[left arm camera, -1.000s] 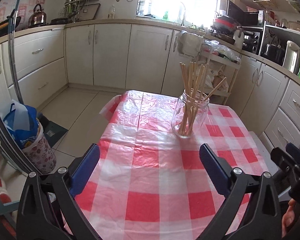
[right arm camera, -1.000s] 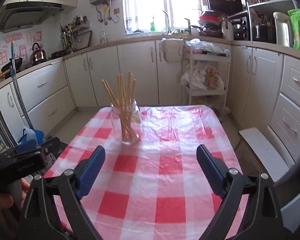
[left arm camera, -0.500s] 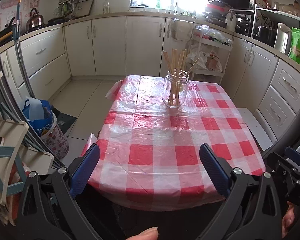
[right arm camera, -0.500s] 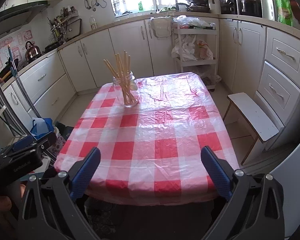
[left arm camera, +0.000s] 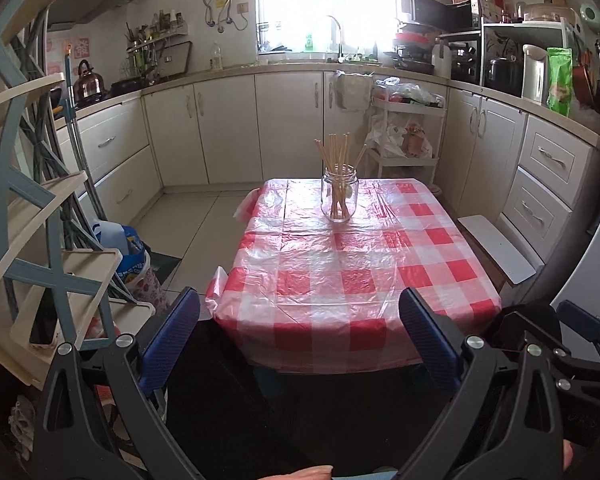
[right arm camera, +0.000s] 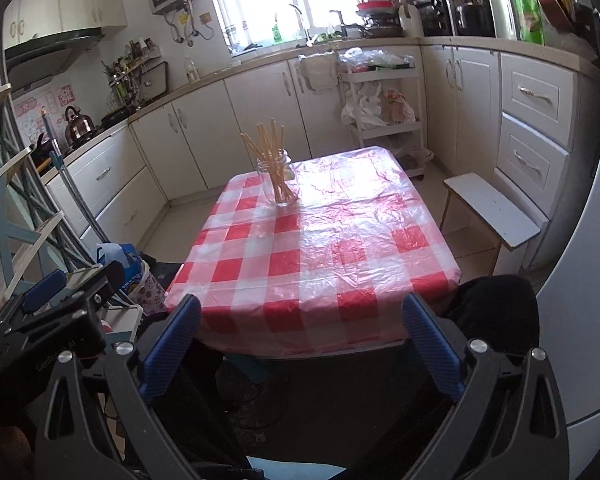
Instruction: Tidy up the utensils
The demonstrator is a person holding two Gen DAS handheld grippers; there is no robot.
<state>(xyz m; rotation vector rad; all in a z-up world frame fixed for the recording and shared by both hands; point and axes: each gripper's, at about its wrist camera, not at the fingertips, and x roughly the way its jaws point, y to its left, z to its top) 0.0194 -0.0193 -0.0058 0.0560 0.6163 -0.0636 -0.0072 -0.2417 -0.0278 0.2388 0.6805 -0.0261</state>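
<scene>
A clear glass jar (left arm camera: 339,199) holding several wooden chopsticks (left arm camera: 337,152) stands upright at the far end of a table with a red-and-white checked cloth (left arm camera: 352,276). The jar also shows in the right wrist view (right arm camera: 279,185) with the chopsticks (right arm camera: 268,140) on the same cloth (right arm camera: 312,256). My left gripper (left arm camera: 300,320) is open and empty, held back from the table's near edge. My right gripper (right arm camera: 300,320) is open and empty, also short of the near edge. Both are far from the jar.
A shelf rack (left arm camera: 24,208) stands close on the left. A white stool (right arm camera: 492,210) sits right of the table. A blue bag (left arm camera: 128,248) lies on the floor at left. Kitchen cabinets (left arm camera: 260,128) and a white cart (left arm camera: 404,132) line the back.
Both grippers have pulled back from over the table to beyond its near edge and risen. The jar now looks much farther away. Jaws stay open.
</scene>
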